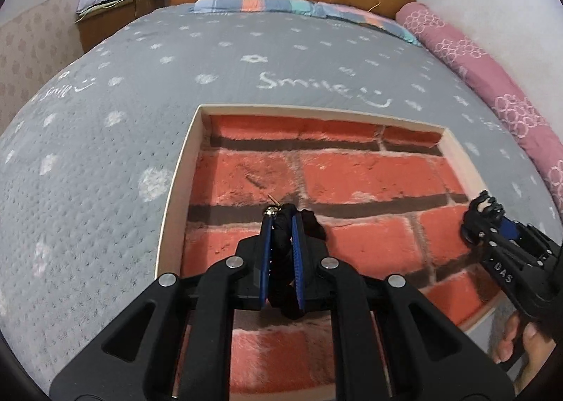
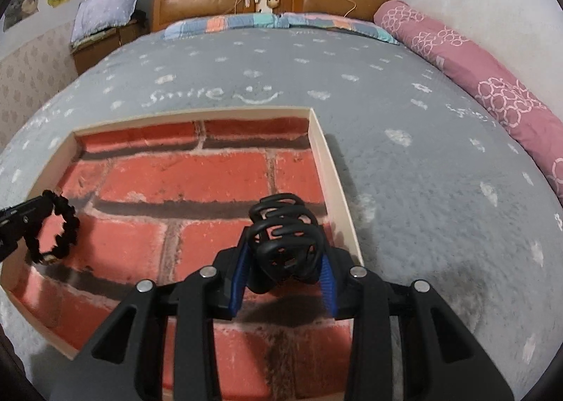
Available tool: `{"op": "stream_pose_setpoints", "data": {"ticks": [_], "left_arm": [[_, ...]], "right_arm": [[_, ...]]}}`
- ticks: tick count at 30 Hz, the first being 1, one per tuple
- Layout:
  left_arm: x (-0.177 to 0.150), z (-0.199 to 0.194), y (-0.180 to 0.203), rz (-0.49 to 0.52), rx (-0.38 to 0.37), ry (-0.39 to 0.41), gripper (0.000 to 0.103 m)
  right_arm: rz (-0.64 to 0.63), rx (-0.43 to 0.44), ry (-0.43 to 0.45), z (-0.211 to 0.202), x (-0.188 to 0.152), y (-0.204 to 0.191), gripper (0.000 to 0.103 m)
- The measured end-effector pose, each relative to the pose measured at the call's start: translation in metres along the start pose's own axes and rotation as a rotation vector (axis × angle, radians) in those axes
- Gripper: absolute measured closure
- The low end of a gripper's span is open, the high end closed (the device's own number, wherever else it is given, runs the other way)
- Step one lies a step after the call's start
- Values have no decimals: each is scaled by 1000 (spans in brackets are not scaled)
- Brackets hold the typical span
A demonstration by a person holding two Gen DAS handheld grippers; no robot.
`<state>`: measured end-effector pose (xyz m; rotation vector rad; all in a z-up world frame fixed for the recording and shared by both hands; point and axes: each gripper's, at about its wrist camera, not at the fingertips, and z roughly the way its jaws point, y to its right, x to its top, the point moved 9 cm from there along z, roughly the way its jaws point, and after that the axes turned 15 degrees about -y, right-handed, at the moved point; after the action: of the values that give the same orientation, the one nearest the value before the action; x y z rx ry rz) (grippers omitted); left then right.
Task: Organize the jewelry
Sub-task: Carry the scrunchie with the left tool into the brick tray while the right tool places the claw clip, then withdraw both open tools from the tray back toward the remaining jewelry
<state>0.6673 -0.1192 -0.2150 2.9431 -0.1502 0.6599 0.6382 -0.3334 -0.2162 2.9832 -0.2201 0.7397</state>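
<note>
The black, fuzzy ring-shaped scrunchie with a small gold charm [image 2: 58, 230] hangs from the left tongs [image 1: 280, 221], which are pinched together on its band; from the right wrist view the loop droops free at about nine o'clock, its plane roughly upright and its lower edge close over the tray floor. In the left wrist view only the bunched black fabric and the gold bit show, between the blue pads.

The black plastic claw hair clip [image 2: 285, 232] sits crosswise in the right tongs [image 2: 285, 242], clamped between the blue pads with its curved teeth pointing away from the hand, toward twelve o'clock. It hovers over the tray's right side, just inside the right wall.

Below both lies the shallow cream-walled tray lined with a red brick print [image 2: 336, 176], resting on the grey dotted bedspread [image 2: 404, 102]. The tray floor looks bare, so either piece could go straight down. I judge the left hand's item is nearer to touching down; the clip has the right wall close at three o'clock, so its drop should stay inward of that edge.
</note>
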Motion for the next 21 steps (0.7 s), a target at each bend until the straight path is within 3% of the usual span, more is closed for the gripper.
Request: {"op": "stream_pose_setpoints", "data": {"ticks": [3, 7, 9, 10, 13, 15, 19, 21], "left_arm": [[-1, 3, -5, -15, 0, -8, 91], [-4, 5, -7, -16, 2, -25, 72], [-4, -2, -7, -14, 7, -12, 64], [-4, -6, -6, -13, 3, -7, 60], [-6, -24, -2, 2, -11, 9, 49], [-9, -38, 2, 23, -11, 25, 48], [-22, -71, -1, 40, 6, 72, 23], [-33, -93, -5, 49, 27, 108, 16]], "right_arm": [[0, 10, -14, 4, 0, -1, 68], [-7, 1, -25, 3, 0, -4, 67], [-9, -5, -15, -2, 1, -3, 60], [-7, -3, -1, -8, 2, -2, 51], [0, 7, 25, -23, 3, 2, 47], [6, 18, 36, -34, 3, 5, 47], [-4, 19, 79, -67, -8, 8, 46], [-2, 19, 98, -84, -18, 10, 40]]}}
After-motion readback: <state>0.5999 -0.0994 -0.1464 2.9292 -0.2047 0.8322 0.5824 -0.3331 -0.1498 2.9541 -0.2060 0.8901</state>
